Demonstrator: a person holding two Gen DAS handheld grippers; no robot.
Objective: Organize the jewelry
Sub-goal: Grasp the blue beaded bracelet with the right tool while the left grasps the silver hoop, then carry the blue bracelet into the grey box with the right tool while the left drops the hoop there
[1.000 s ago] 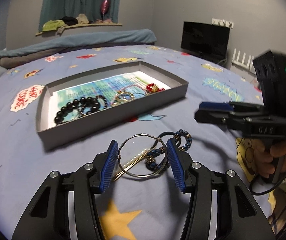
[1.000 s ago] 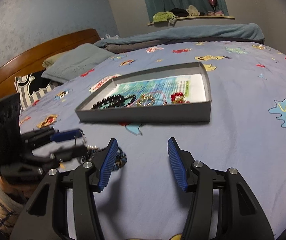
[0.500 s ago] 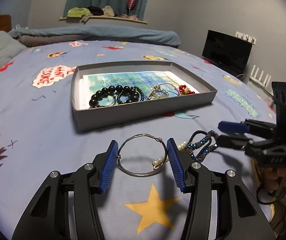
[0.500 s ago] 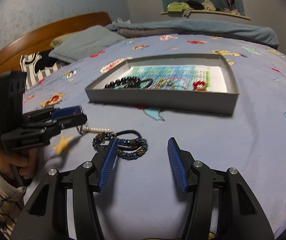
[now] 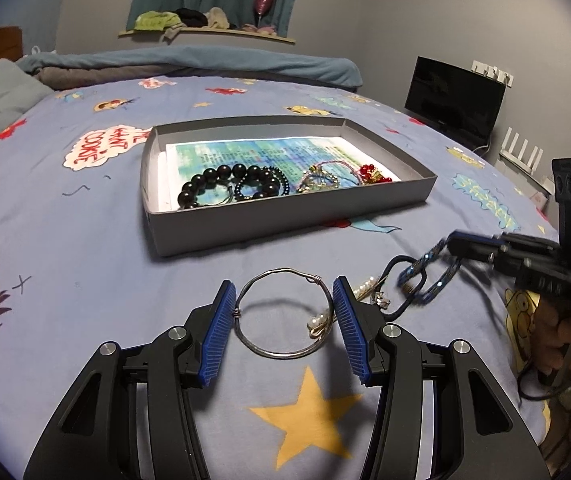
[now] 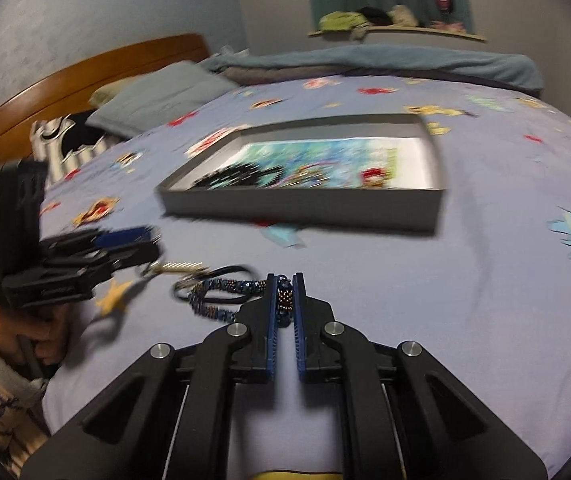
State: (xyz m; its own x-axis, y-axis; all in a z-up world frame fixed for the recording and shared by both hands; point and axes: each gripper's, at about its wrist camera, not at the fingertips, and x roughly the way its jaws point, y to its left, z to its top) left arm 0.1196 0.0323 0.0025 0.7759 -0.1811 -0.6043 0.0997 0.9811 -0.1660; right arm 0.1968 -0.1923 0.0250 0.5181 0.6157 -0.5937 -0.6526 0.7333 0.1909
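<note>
A silver wire bangle [image 5: 281, 354] with small pearls sits between the blue pads of my left gripper [image 5: 283, 312], which touch its two sides; the gripper [image 6: 155, 245] also shows in the right wrist view. My right gripper [image 6: 284, 282] is closing its jaws on a blue beaded bracelet [image 6: 221, 286], and the pads press on the beads. In the left wrist view that gripper [image 5: 451, 246] holds one end of the bracelet [image 5: 425, 276] off the bedspread. A grey tray [image 5: 285, 216] beyond holds black bead bracelets [image 5: 221, 184], a multicoloured one [image 5: 321, 176] and red beads [image 5: 373, 172].
Everything lies on a blue cartoon-print bedspread [image 5: 85, 260]. A short pearl strand [image 5: 365, 284] lies between bangle and bracelet. Pillows [image 6: 157, 96] and a wooden headboard [image 6: 85, 76] are at one side, a folded blanket [image 5: 189, 62] behind, a black screen [image 5: 457, 100] at the right.
My right gripper has gone from open to shut on the beaded bracelet and raised its end. The left gripper rolled level early on, keeping the bangle between its pads.
</note>
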